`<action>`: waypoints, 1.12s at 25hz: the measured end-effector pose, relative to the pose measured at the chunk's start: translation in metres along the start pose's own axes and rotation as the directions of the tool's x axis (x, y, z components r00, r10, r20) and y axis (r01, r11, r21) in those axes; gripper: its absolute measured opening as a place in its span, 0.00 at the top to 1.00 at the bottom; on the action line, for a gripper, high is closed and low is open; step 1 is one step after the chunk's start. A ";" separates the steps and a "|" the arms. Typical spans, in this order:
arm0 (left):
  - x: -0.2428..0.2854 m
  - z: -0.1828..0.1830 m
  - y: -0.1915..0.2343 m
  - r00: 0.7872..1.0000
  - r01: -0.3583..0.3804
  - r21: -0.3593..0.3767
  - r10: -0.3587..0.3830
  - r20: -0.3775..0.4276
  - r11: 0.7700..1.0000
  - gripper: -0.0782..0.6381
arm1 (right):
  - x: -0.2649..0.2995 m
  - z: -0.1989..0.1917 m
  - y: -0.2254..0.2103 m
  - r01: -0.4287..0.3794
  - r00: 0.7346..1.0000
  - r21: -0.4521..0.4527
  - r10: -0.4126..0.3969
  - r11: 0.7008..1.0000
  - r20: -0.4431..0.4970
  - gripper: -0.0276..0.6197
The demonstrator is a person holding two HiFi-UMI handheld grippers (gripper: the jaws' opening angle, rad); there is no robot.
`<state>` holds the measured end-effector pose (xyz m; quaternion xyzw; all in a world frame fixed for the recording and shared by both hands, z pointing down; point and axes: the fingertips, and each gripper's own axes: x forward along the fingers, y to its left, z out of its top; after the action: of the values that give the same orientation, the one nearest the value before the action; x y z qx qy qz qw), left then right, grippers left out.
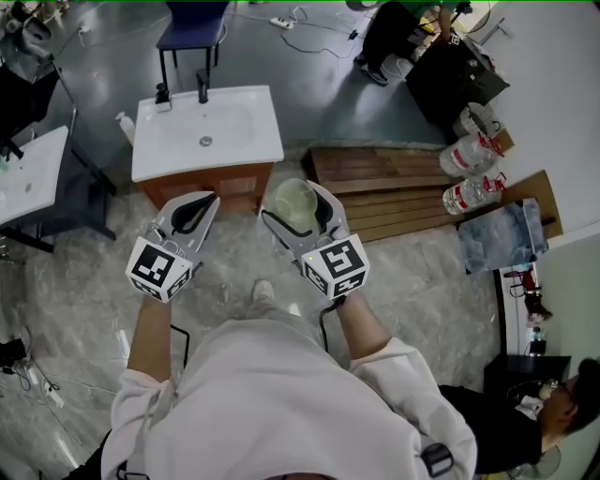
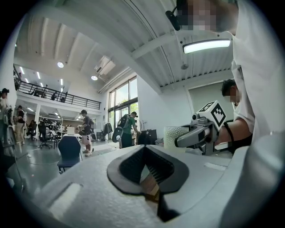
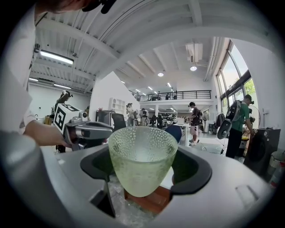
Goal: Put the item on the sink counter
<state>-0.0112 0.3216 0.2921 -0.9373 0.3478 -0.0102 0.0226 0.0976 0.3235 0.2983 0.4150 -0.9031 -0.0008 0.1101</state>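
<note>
Glass (image 3: 142, 156) pinched in the right gripper (image 1: 300, 214) hangs well short of the sink counter (image 1: 265, 142); carry it forward upright, set it gently beside the basin, left gripper (image 1: 192, 214) pressed together, empty.

Marble-look floor (image 1: 84, 281) nr front, grey conc floor (image 1: 309, 84) beyond. Wood pallet (image 1: 394, 192) rt, blue chair (image 1: 192, 28) far end. Big hall: white wall (image 2: 156, 107), tall windows (image 3: 234, 75), mezz rail (image 3: 178, 94), strip light (image 2: 209, 45) on.
</note>
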 end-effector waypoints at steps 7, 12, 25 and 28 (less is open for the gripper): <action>0.052 -0.002 0.029 0.999 -0.042 0.004 0.042 -0.007 0.999 0.88 | 0.032 -0.003 -0.052 -0.040 0.999 0.000 0.040 0.999 0.003 0.36; 0.088 0.000 0.046 0.997 -0.083 0.007 0.083 -0.003 0.997 0.88 | 0.052 -0.004 -0.090 -0.077 0.997 -0.014 0.077 0.997 -0.001 0.36; 0.133 -0.021 0.101 0.992 -0.125 -0.016 0.125 -0.028 0.992 0.88 | 0.117 -0.016 -0.136 -0.128 0.992 -0.003 0.128 0.992 -0.024 0.36; 0.144 -0.028 0.121 0.993 -0.115 -0.026 0.114 -0.033 0.993 0.88 | 0.138 -0.018 -0.146 -0.121 0.992 0.004 0.121 0.993 -0.034 0.36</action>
<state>0.0176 0.1350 0.3147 -0.9157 0.4014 -0.0189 0.0045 0.1238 0.1262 0.3297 0.3595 -0.9246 0.0137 0.1249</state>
